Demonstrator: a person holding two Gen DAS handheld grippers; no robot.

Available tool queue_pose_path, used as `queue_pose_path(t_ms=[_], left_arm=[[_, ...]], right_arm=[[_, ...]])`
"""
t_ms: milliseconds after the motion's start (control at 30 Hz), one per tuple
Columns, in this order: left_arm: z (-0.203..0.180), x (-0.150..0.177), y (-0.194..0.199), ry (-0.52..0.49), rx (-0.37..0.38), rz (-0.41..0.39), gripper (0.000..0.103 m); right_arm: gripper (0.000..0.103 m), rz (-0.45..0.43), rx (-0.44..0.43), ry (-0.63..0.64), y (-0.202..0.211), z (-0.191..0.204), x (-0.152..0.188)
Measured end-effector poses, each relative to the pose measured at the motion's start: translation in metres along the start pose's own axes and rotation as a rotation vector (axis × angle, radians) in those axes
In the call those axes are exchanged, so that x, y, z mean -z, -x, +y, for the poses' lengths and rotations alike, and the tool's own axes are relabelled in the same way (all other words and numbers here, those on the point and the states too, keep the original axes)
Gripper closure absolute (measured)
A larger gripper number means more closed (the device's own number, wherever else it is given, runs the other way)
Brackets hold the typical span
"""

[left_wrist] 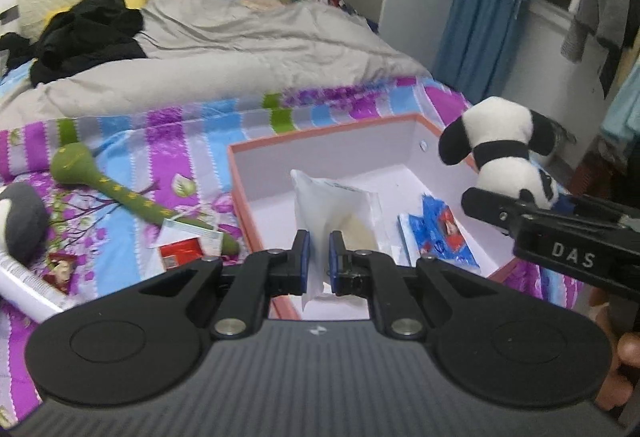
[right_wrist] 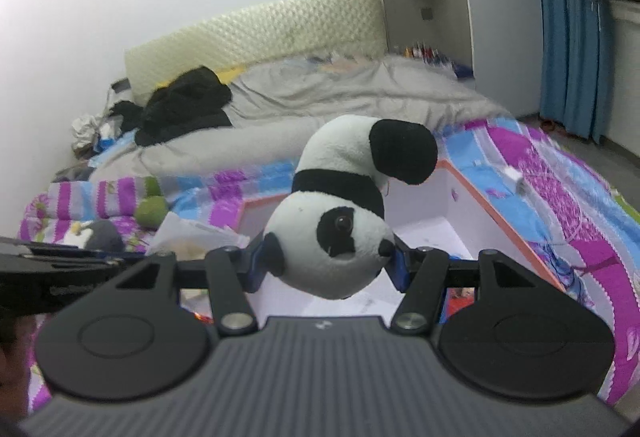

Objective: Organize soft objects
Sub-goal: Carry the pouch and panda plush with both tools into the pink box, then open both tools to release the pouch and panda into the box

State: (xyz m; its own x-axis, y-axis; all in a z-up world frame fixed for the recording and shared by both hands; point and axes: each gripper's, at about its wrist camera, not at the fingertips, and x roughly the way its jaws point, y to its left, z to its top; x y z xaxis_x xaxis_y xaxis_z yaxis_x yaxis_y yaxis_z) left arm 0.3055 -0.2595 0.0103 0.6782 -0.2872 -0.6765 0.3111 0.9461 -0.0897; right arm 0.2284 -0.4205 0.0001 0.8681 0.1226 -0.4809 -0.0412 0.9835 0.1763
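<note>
My left gripper (left_wrist: 319, 251) is shut on a translucent white plastic packet (left_wrist: 332, 209) and holds it over the near edge of a pink-rimmed open box (left_wrist: 256, 149) on the bed. My right gripper (right_wrist: 326, 257) is shut on a panda plush (right_wrist: 340, 205), gripped by the head, body up, above the box (right_wrist: 500, 193). In the left wrist view the panda (left_wrist: 496, 141) hangs at the box's right rim. A blue packet (left_wrist: 440, 233) lies inside the box. A green long-handled plush (left_wrist: 120, 189) and a grey-white plush (left_wrist: 20, 221) lie left of the box.
The bed has a purple, blue striped sheet (left_wrist: 160, 125), a grey duvet (left_wrist: 240, 49) and black clothes (left_wrist: 88, 33) near the headboard. A red card with papers (left_wrist: 180, 249) and a white tube (left_wrist: 24, 289) lie at left. Blue curtain (right_wrist: 572, 37) and wardrobe stand at right.
</note>
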Motion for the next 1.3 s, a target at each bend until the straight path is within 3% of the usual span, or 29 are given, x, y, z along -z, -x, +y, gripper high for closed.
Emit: queue_pose_path(t_ms=[300, 633, 767, 867, 967, 1000, 1300], left_arm=[[-0.017, -0.013, -0.064, 0.018, 0.055, 0.107, 0.091], [-0.015, -0.026, -0.115, -0.021, 0.021, 0.251, 0.091], [-0.015, -0.023, -0.121, -0.026, 0.022, 0.276, 0.091], [-0.015, -0.023, -0.118, -0.025, 0.047, 0.268, 0.09], [-0.017, -0.022, -0.111, -0.038, 0.054, 0.251, 0.07], [-0.019, -0.022, -0.106, -0.041, 0.054, 0.237, 0.068], [-0.002, -0.018, -0.033, 0.012, 0.04, 0.08, 0.068]], right_arm=[[0.042, 0.159, 0.033, -0.014, -0.042, -0.039, 0.007], [0.042, 0.373, 0.009, -0.032, -0.097, -0.064, 0.0], [0.042, 0.419, 0.01, -0.031, -0.106, -0.066, 0.003], [0.041, 0.422, 0.001, -0.025, -0.104, -0.065, 0.002], [0.04, 0.418, -0.011, -0.028, -0.098, -0.064, -0.001], [0.039, 0.413, -0.007, -0.024, -0.096, -0.063, -0.002], [0.036, 0.301, -0.02, -0.034, -0.053, -0.052, -0.017]])
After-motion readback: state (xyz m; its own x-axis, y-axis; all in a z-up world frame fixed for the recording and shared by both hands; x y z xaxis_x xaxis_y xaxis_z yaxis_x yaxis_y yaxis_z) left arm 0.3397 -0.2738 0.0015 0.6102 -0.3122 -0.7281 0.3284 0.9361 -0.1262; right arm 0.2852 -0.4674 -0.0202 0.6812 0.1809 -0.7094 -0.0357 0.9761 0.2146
